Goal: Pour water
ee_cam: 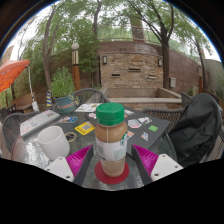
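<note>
**Green-capped bottle upright between the gripper's fingers on a patio table**

A clear plastic bottle with a green screw cap (pixel 111 140) stands between the two fingers of the hand-held gripper (pixel 110 162). It holds a pale tan liquid that fills most of it and carries a light label around its middle. Its long axis is vertical, with the cap pointing straight up. The magenta pads (pixel 146 157) sit close against both sides of the bottle's lower body; whether they actually press on it cannot be told. The bottle's base rests over a red round coaster (pixel 112 174) on the dark glass-topped table (pixel 70 135).

Just left of the bottle stands a white ceramic mug (pixel 53 141); its contents are hidden. Beyond the bottle, small coloured cards and papers (pixel 86 127) lie scattered across the table, and a closed grey laptop (pixel 38 121) lies further left. A black bag (pixel 193 128) slumps on a chair to the right. A potted green plant (pixel 63 90) stands behind, before a stone wall (pixel 132 68).
</note>
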Available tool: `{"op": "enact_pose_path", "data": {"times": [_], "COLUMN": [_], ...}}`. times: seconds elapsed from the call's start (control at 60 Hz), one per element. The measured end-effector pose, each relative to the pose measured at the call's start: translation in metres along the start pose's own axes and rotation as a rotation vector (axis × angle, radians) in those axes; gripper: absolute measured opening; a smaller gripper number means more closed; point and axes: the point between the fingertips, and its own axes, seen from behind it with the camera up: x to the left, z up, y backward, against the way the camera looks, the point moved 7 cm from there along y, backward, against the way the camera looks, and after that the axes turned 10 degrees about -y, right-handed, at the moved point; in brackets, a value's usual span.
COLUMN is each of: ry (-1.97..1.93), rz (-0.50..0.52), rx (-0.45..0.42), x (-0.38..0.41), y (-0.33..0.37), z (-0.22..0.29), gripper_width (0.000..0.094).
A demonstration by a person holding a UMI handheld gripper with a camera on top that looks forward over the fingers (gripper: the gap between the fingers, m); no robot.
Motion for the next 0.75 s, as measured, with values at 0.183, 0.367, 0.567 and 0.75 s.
{"op": "enact_pose_path", "data": {"times": [0.183,0.367,0.567,0.75], "ry": [0.003,-0.029,-0.075,-0.105], "rz": [-0.052,-0.143,-0.225,-0.231], "rx": [0.013,0.003,-0.011,-0.024], "x": [0.029,0.046,0.11,0.197], "y": [0.029,0.098,0.196,0.29], "z": [0.032,0.061,0.103,0.125], "gripper_width": [0.083,0.0835,0.0831,0.0827]}}
